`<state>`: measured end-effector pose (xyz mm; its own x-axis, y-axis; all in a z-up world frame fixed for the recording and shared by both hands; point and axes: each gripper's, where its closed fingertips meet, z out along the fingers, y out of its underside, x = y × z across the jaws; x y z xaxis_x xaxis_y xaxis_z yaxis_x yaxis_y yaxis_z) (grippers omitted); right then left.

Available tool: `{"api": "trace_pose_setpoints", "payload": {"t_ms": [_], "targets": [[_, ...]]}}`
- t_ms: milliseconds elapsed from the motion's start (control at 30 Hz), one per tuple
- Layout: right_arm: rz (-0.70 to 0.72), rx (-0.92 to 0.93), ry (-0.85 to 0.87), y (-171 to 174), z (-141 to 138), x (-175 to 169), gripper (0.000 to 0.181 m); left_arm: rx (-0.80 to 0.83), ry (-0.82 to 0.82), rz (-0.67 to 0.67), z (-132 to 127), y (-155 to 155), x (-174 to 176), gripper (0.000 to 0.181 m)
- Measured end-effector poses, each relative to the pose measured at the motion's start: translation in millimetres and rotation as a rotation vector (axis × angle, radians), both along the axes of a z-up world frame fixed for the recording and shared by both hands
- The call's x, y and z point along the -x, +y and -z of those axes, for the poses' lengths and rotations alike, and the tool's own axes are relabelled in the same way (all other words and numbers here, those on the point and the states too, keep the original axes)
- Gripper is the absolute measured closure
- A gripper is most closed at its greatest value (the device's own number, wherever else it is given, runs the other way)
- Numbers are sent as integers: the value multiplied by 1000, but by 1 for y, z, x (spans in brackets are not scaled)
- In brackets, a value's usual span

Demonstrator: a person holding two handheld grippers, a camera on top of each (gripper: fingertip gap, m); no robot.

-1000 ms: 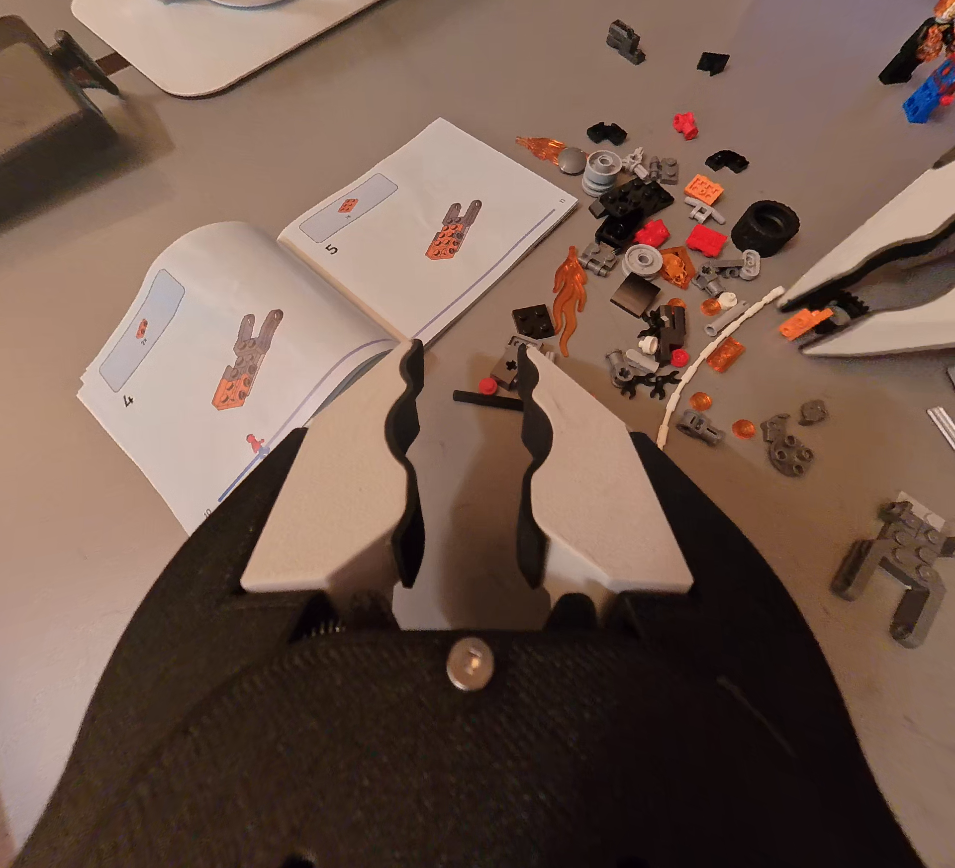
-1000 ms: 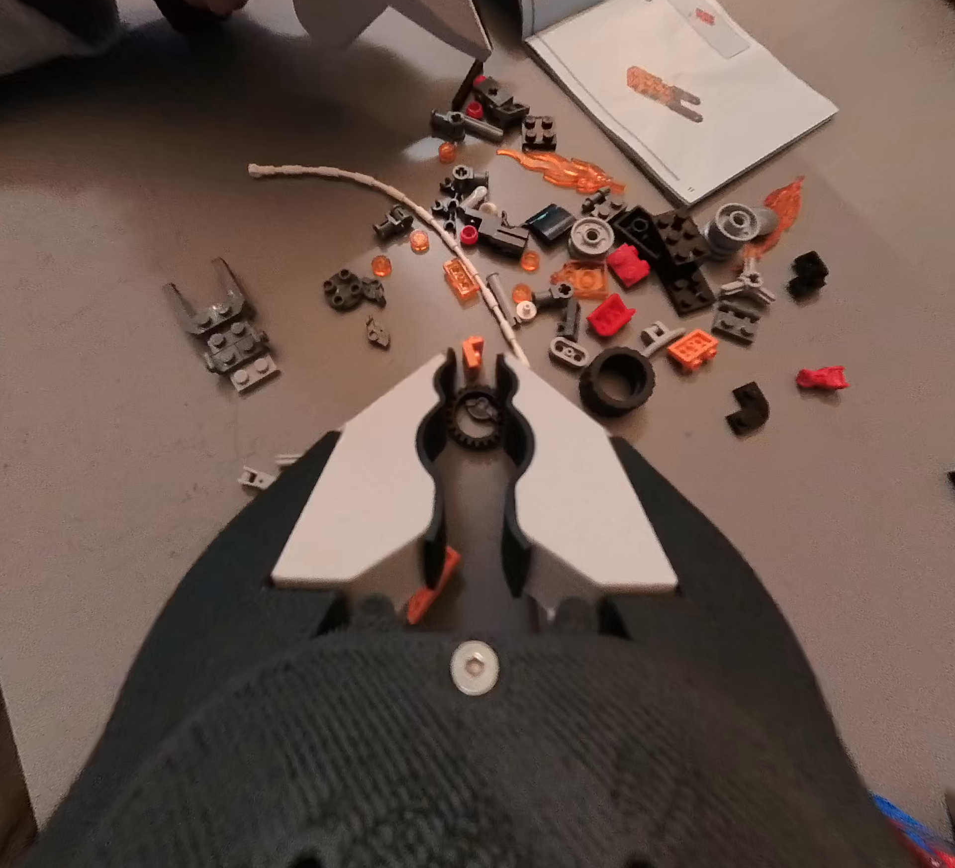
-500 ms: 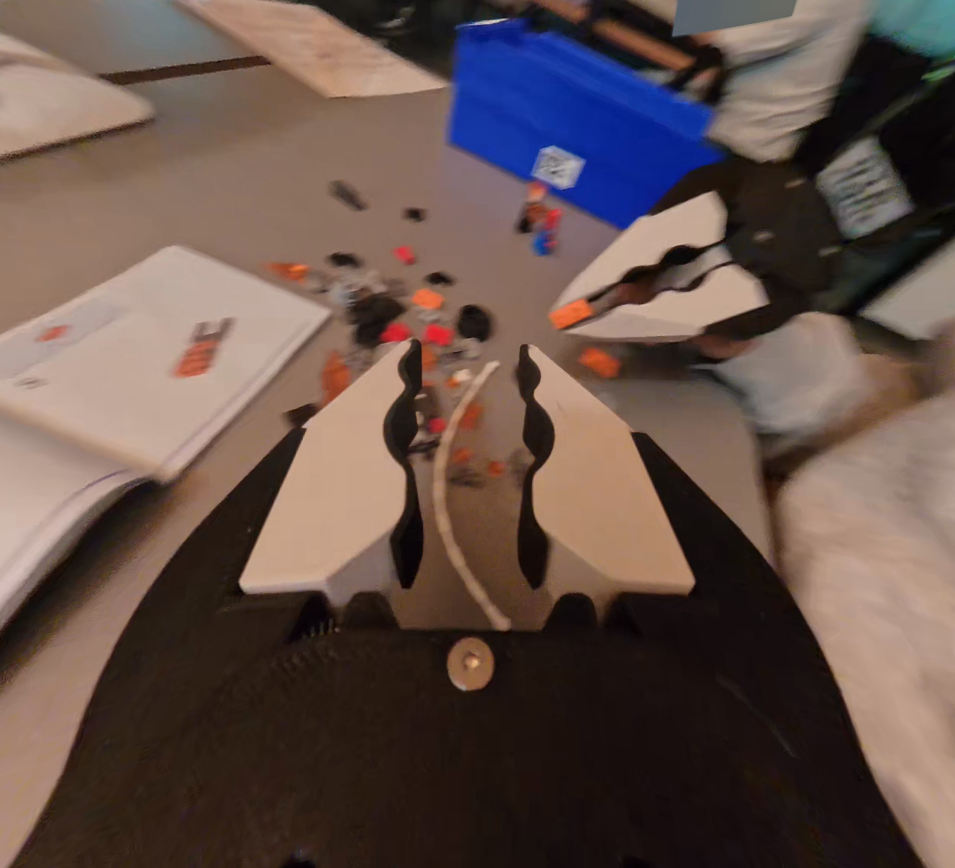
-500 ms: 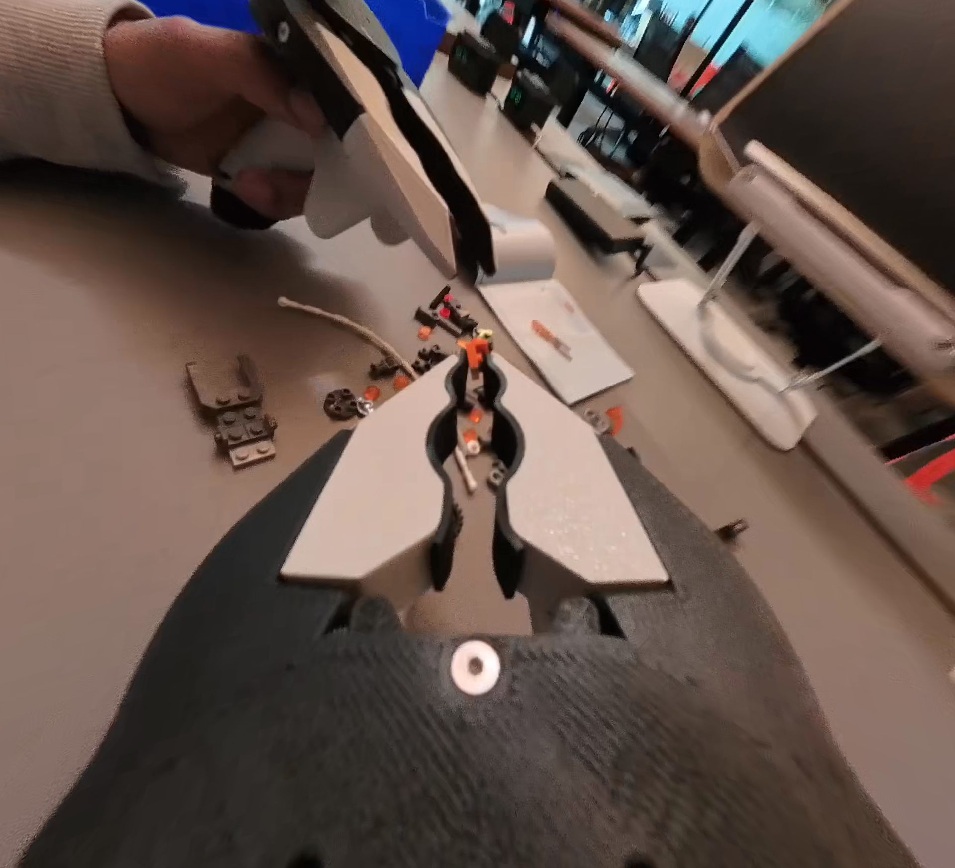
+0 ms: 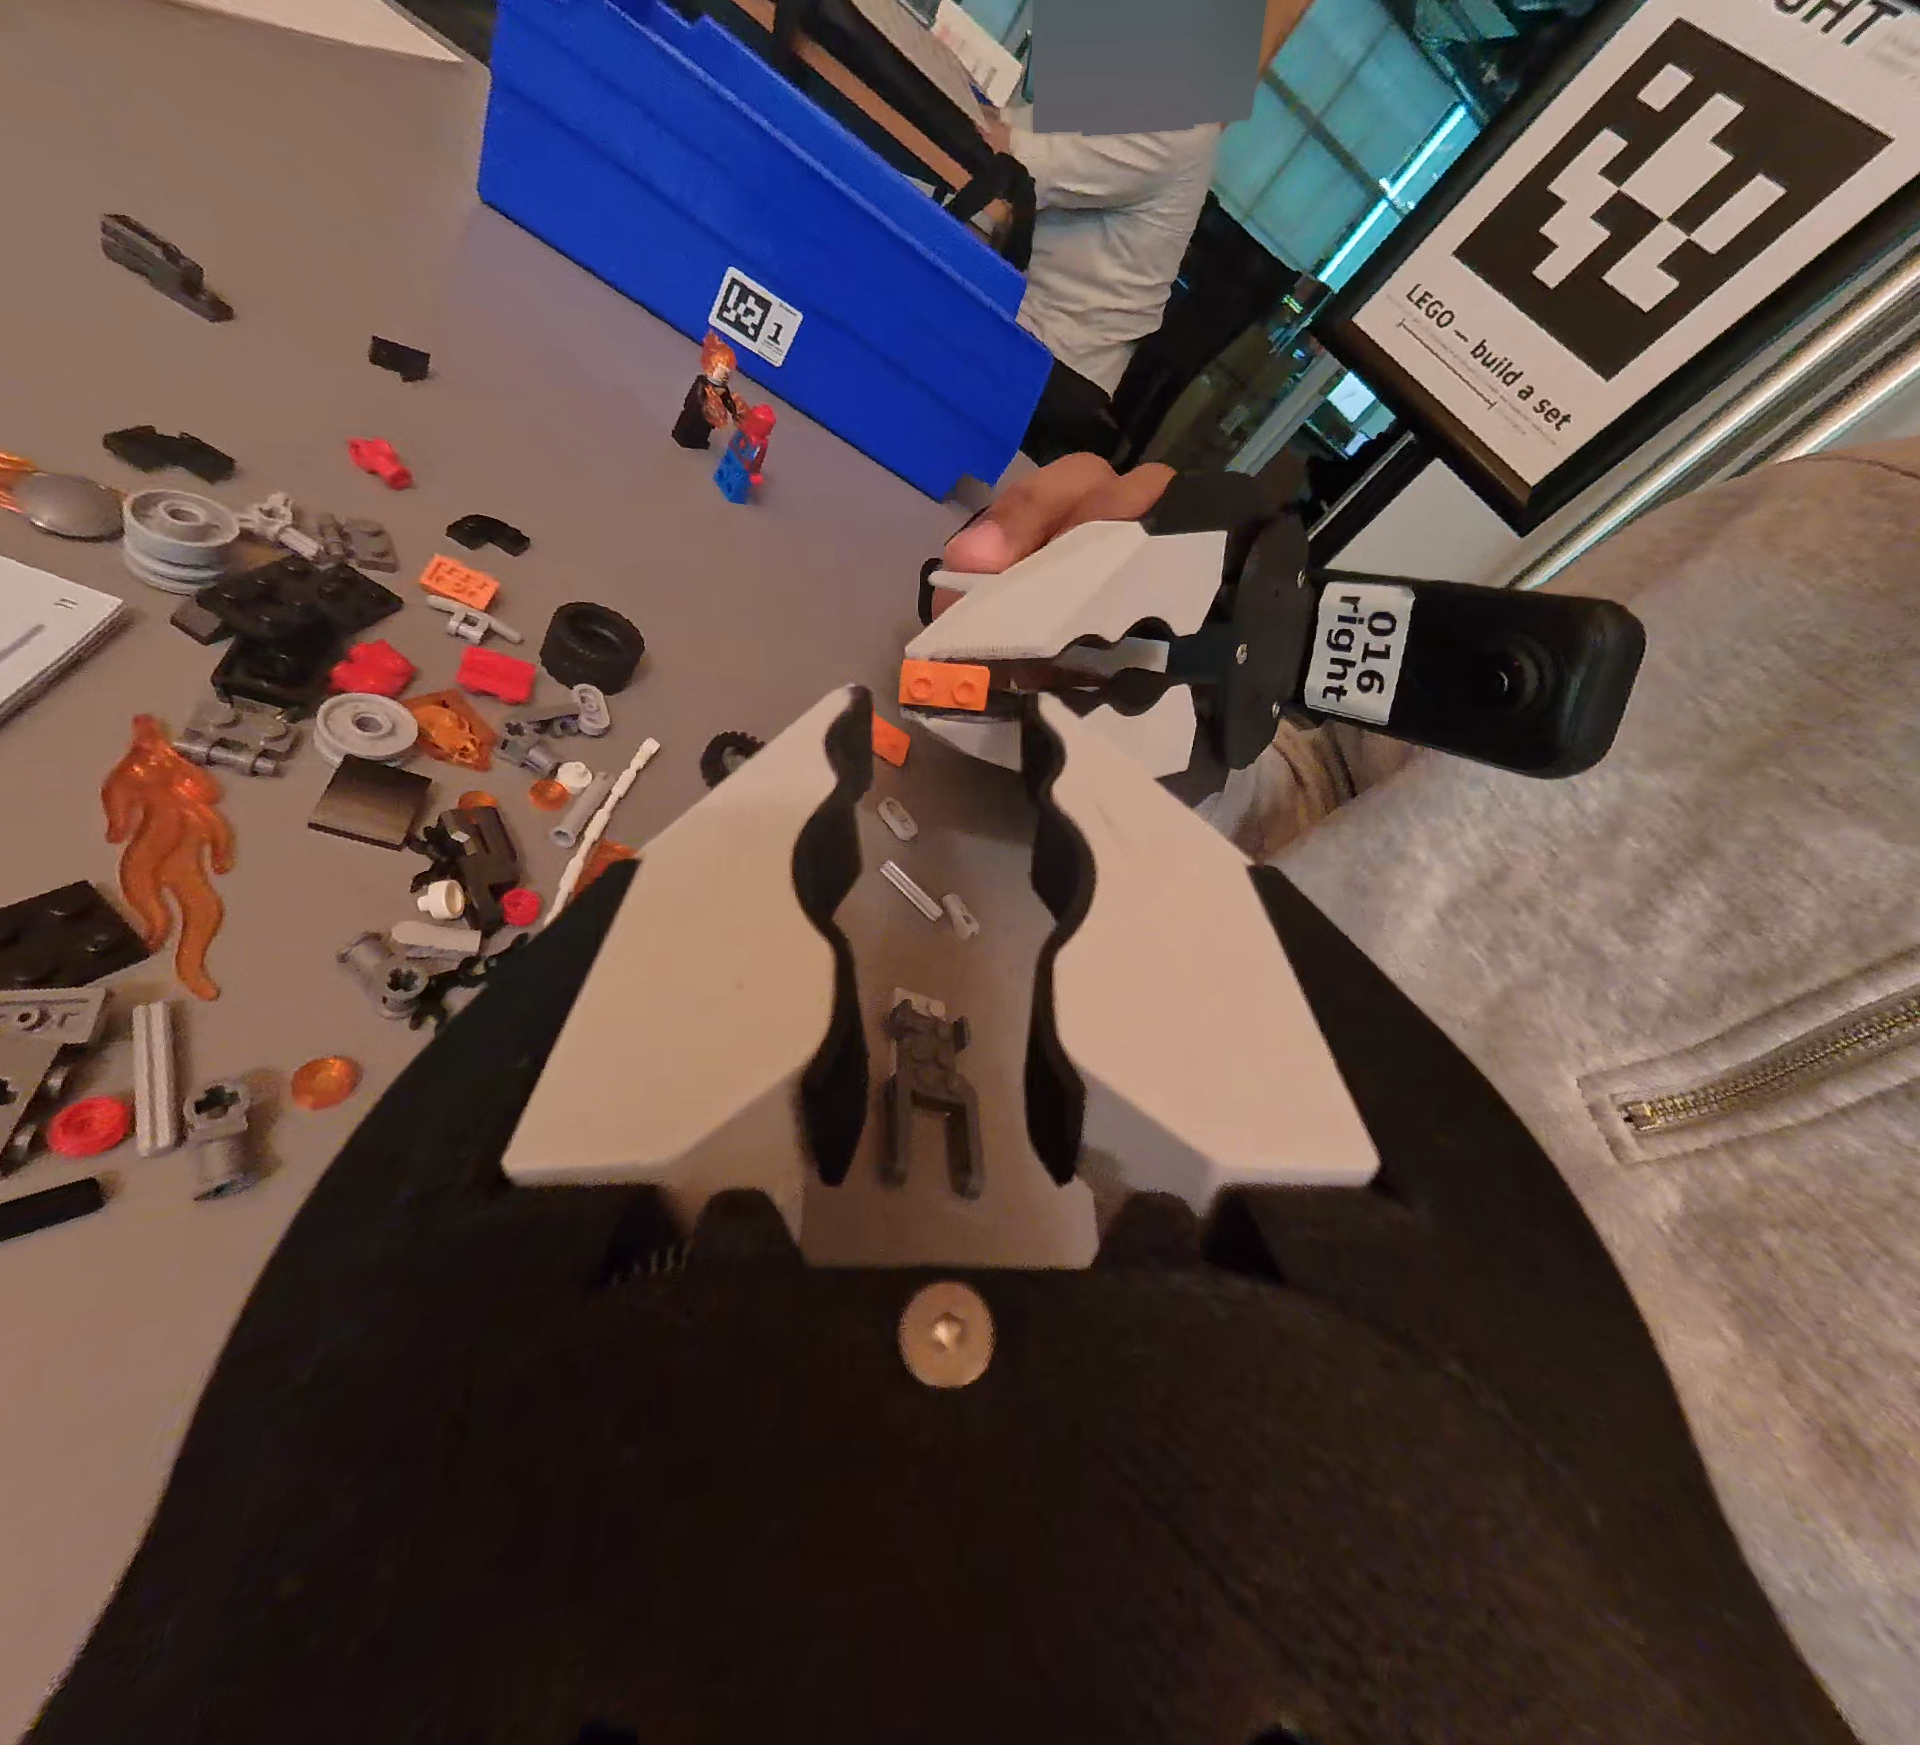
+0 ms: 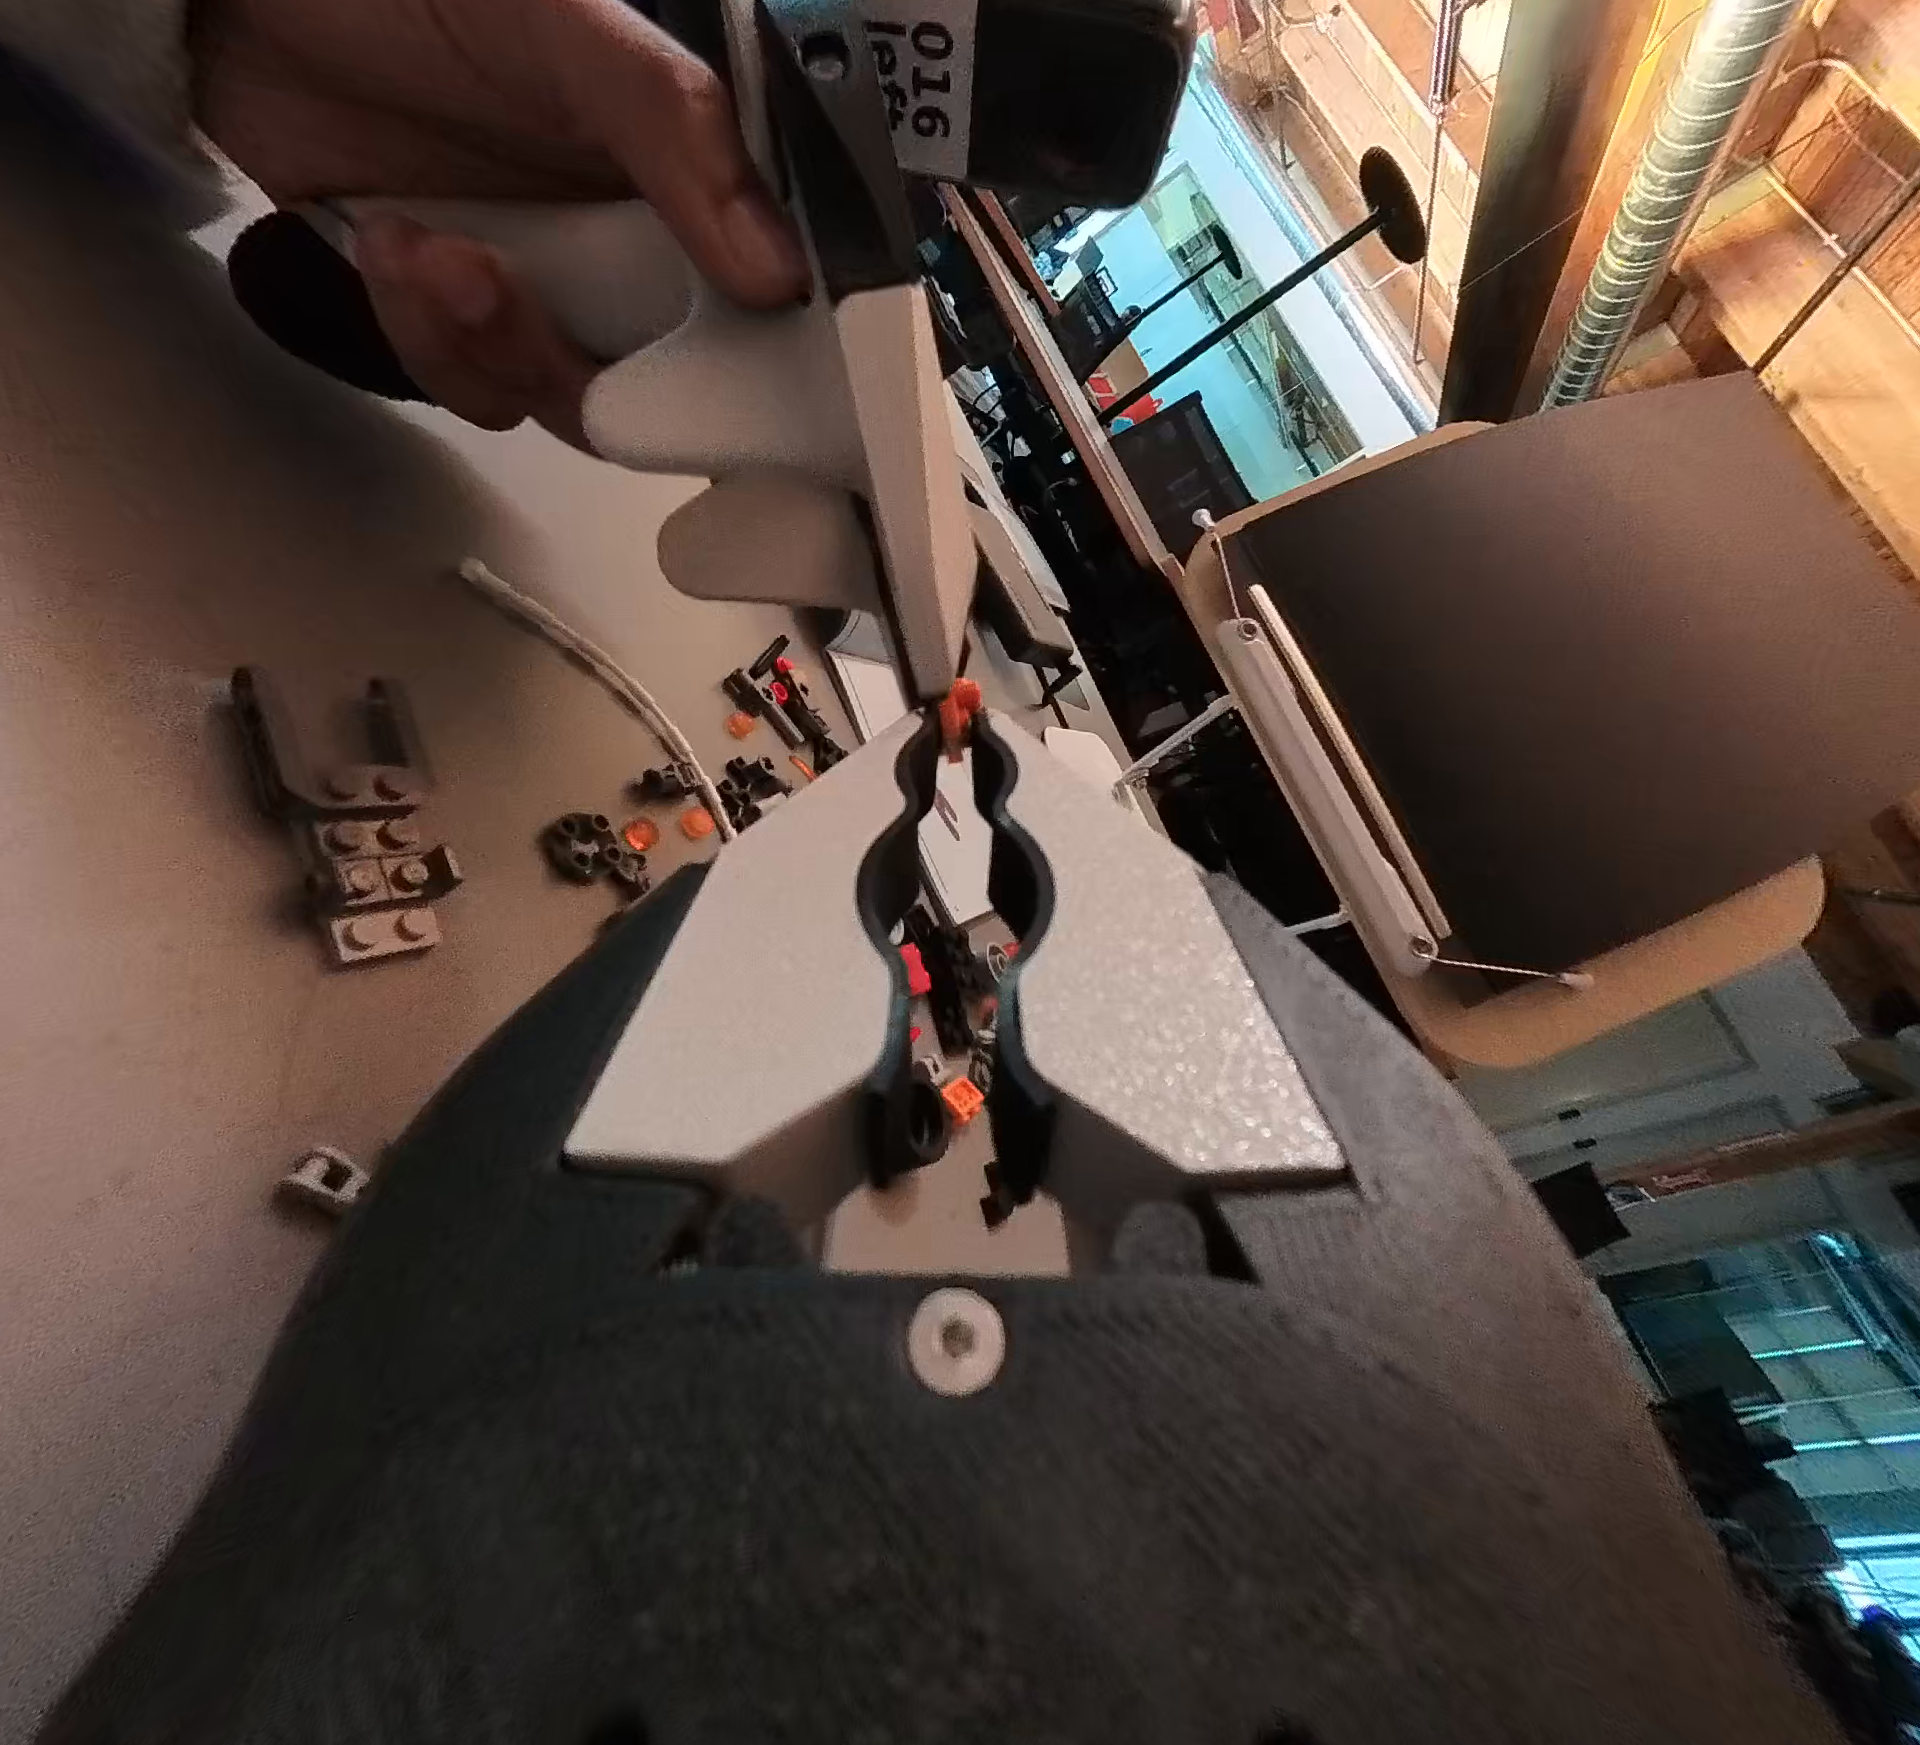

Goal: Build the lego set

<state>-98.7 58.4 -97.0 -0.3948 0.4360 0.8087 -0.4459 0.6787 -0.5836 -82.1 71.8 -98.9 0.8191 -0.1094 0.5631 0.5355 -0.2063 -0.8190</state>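
My right gripper (image 6: 956, 727) is shut on a small orange plate (image 6: 958, 704) at its fingertips and holds it above the table. In the left wrist view the same orange plate (image 5: 943, 685) shows in the right gripper (image 5: 925, 693), just beyond my left gripper (image 5: 940, 713). The left gripper is open and empty. In the right wrist view its tip (image 6: 938, 656) comes down right next to the orange plate. A dark grey forked assembly (image 6: 353, 838) lies on the table and shows between the left fingers (image 5: 930, 1093).
Loose lego pieces (image 5: 364, 729), a black tyre (image 5: 592, 646) and a white chain (image 5: 608, 812) lie scattered to the left. Two minifigures (image 5: 727, 428) stand before a blue bin (image 5: 748, 241). A booklet corner (image 5: 42, 635) lies at the far left. A grey jacket (image 5: 1558, 968) fills the right. The tips of both grippers are at nearly the same place.
Both grippers have risen from the table and tilted up. The left has swung right until its tips meet the right gripper's tips. The right still holds the orange plate.
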Motion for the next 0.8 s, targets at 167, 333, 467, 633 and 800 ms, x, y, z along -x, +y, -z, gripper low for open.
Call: {"api": "trace_pose_setpoints", "payload": {"t_ms": [167,333,467,633,800], "targets": [[-16,21,-5,0,-2,-2,177,-11,3,7,-2,-1,-1,165],[-31,27,-2,-1,-3,-3,178,-29,-22,15,-5,-3,0,166],[-35,22,-2,-2,-2,-4,177,-27,-17,19,-4,-3,-1,167],[-51,61,-30,-2,-3,-5,177,-34,-14,22,-6,-4,-1,167],[-97,163,-98,0,-10,-8,170,-38,-6,2,-7,-6,3,167]]}}
